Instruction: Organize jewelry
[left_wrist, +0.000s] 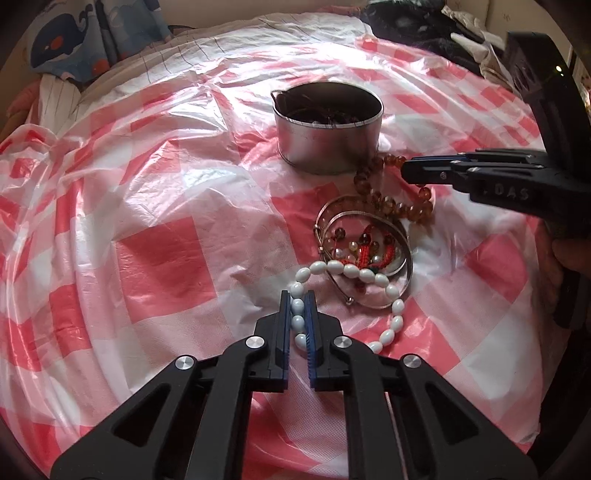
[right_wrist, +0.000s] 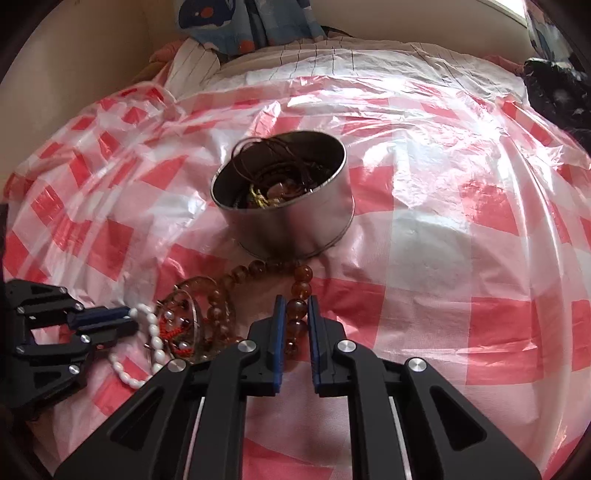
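Now left gripper (left_wrist: 297, 295) clamps the white bead bracelet (left_wrist: 354, 273). Right gripper (right_wrist: 295, 301) clamps the amber bead bracelet (right_wrist: 297, 310), near the tin (right_wrist: 295, 225)

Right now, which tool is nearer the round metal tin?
Right. The right tool, clamped on the amber bead bracelet, sits just beside the round metal tin; the left tool grips the white bead bracelet farther away.

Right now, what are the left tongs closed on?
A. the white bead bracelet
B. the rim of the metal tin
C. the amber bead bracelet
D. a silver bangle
A: in the left wrist view the left tongs pinch the white bead bracelet, while the right tongs hold the amber bead bracelet near the metal tin.
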